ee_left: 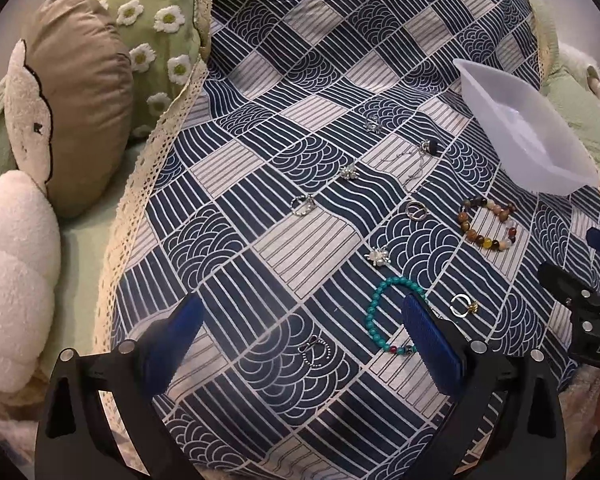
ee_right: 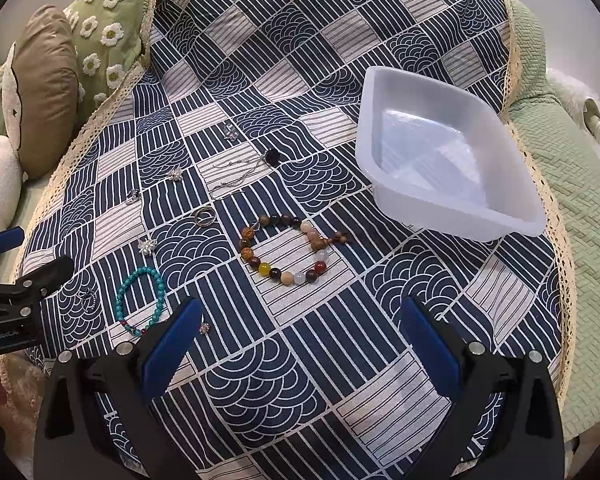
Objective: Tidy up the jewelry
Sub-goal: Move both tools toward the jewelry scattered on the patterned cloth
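tray (ee_right: 452, 216) at 2 o'clock, light, rigid | brown bead bracelet (ee_right: 288, 248) centre on cloth (ee_right: 300, 380), limp: we'd pinch the strand | turquoise bracelet (ee_left: 380, 316) at 4 o'clock, beside left gripper (ee_left: 300, 336), wide | rings (ee_left: 416, 210) tiny, slippery | right gripper (ee_right: 300, 336) wide, empty

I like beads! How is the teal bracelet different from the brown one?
The teal bracelet has small beads, nearly all one colour; the brown bracelet has bigger beads in browns, yellow, red and white. The teal one lies farther from the tray, the brown one nearer. Both lie flat on the cloth, untouched.
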{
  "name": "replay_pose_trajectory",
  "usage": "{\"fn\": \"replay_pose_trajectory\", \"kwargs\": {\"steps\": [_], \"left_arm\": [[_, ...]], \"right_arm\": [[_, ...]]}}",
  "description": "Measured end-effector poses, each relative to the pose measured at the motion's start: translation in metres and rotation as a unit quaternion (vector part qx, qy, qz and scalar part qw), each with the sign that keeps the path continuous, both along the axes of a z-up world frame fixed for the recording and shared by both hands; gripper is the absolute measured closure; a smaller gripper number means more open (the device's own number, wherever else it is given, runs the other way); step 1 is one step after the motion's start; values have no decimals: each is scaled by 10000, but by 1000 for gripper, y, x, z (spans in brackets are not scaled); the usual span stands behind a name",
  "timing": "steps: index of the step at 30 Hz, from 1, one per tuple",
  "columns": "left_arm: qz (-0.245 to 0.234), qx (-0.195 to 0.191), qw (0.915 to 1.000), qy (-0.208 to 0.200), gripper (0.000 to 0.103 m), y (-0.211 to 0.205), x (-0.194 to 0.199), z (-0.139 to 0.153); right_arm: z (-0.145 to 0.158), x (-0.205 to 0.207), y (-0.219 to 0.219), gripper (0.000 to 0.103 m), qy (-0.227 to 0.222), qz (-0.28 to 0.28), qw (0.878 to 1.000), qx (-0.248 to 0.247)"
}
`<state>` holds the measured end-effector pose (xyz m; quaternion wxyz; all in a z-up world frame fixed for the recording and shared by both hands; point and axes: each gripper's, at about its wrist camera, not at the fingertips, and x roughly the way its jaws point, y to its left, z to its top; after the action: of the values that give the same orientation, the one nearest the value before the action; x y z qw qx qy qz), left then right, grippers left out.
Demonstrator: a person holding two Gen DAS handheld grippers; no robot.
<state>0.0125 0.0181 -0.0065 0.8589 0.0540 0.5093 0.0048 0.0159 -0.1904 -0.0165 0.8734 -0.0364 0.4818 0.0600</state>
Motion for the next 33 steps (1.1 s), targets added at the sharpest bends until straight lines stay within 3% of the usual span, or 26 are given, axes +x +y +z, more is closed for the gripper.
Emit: {"fn": "replay_pose_trajectory", "kwargs": {"steps": [19, 33], "left_arm": [[-15, 378, 9992, 122, 8, -4, 1, -9], [-26, 280, 9994, 197, 8, -2, 1, -10]], "right_arm": [[-3, 0, 1, 5, 30, 9, 9999, -100], [-5, 0, 3, 5, 38, 52, 9997, -232]]}}
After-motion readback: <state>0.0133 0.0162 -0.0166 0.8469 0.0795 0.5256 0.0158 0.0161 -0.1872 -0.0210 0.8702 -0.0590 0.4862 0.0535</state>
